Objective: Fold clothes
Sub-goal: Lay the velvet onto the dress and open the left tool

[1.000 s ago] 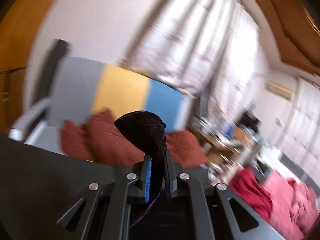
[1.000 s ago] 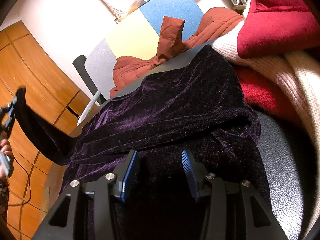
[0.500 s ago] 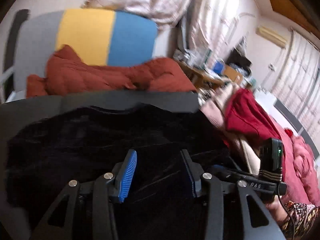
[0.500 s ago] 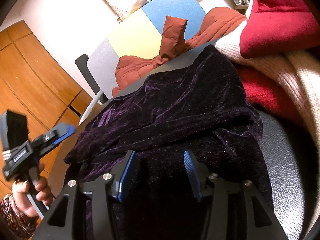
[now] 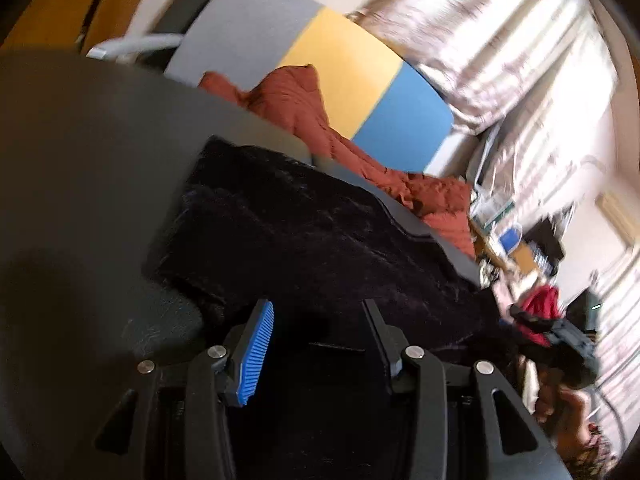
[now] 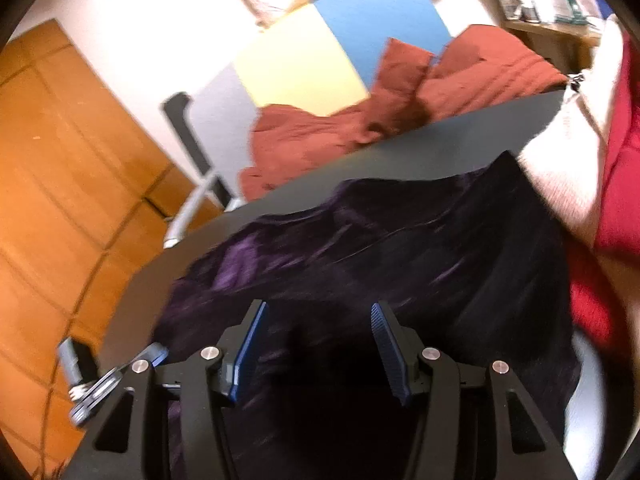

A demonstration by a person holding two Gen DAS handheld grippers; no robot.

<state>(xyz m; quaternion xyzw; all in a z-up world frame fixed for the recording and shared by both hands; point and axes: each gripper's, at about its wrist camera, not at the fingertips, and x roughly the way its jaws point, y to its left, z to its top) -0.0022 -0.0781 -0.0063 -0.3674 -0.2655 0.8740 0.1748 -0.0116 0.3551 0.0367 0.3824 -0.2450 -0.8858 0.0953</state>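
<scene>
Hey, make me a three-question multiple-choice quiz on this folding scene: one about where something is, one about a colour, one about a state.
1. Where does the rust-red quilted garment lie?
A. behind the table's far edge
B. on the floor
C. inside a drawer

2. What colour is the velvet garment on the table?
A. white
B. dark purple
C. green

3. What is the left claw doing?
A. clamping the velvet
B. gripping a hanger
C. standing open, nothing pinched

Answers:
1 A, it sits past the dark table, against the grey, yellow and blue chair back.
2 B, its folds shine purple in the right wrist view.
3 C, its blue pad and the other finger stand apart over the cloth.
</scene>
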